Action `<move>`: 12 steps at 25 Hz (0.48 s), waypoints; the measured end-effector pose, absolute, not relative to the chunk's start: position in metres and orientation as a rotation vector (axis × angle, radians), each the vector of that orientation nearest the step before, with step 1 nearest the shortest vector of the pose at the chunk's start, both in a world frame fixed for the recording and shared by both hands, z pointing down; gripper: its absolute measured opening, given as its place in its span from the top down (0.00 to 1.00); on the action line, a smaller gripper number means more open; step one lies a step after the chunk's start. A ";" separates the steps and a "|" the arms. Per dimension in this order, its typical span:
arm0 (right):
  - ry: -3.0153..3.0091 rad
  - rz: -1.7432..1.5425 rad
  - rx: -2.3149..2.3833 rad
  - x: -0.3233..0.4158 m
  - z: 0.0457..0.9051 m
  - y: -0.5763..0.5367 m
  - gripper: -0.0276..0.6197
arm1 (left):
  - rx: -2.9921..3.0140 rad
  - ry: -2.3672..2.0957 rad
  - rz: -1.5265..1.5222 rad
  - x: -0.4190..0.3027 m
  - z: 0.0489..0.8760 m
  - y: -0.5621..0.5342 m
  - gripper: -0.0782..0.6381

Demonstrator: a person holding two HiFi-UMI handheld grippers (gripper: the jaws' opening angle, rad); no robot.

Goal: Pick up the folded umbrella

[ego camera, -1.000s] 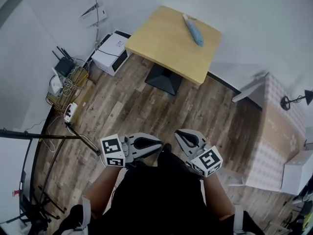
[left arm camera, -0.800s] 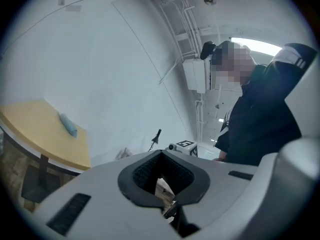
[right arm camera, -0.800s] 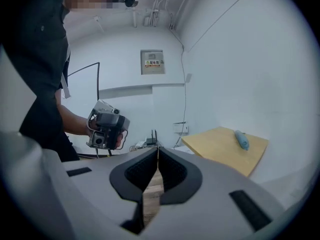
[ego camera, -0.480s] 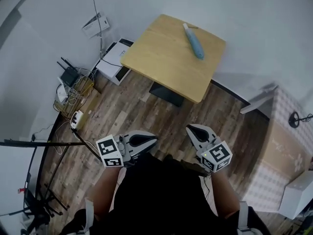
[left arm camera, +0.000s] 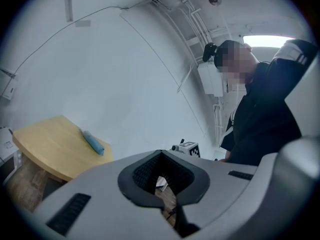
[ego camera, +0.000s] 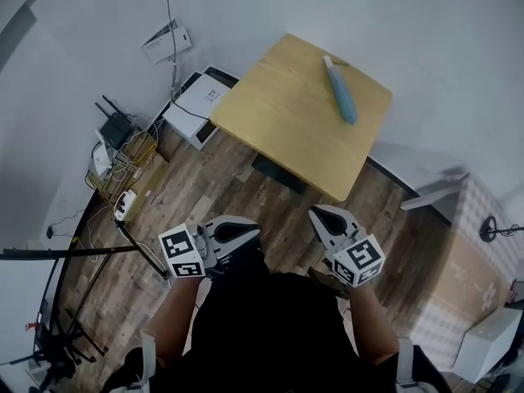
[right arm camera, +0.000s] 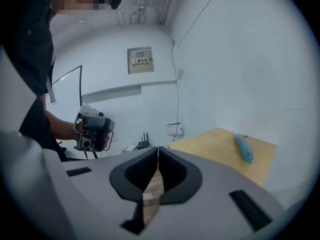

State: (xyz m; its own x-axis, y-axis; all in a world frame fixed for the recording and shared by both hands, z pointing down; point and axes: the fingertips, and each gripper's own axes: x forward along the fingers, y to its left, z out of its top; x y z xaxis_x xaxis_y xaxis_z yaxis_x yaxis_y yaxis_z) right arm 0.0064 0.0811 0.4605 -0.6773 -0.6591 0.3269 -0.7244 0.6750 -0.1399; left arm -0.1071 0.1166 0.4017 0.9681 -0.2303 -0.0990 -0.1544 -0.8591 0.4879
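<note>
Folded umbrella (ego camera: 341, 88): light blue, lying flat on far right part of wooden surface (ego camera: 278, 129), close to wall, well apart from both grippers.
Left gripper (ego camera: 250, 234), right gripper (ego camera: 318, 216): side by side above plank floor (ego camera: 221, 187), near person's body, tips toward surface.
Left fingers (left arm camera: 137, 176): clenched, nothing between.
Right fingers (right arm camera: 131, 176): clenched, nothing between.
White box (ego camera: 199, 105): on floor, left of surface.

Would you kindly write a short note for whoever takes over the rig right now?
Left hand-held gripper: shut, empty.
Right hand-held gripper: shut, empty.
Folded umbrella: lying on the wooden table, toward the wall side, untouched.
Done: nothing yet.
Left: step up to the table, open one hand-held gripper, grasp and lift the umbrella.
</note>
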 end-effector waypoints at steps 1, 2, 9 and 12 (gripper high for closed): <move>-2.632 0.371 1.124 0.003 0.457 0.072 0.93 | 2.622 -0.254 -0.227 -0.110 0.400 0.105 0.88; -2.628 0.372 1.137 0.001 0.454 0.063 0.93 | 2.622 -0.234 -0.243 -0.113 0.398 0.093 0.88; -2.560 0.371 1.293 -0.002 0.449 0.006 0.93 | 2.607 -0.069 -0.262 -0.119 0.410 0.018 0.88; -2.533 0.390 1.332 0.001 0.456 -0.005 0.93 | 2.580 -0.027 -0.252 -0.116 0.421 -0.001 0.88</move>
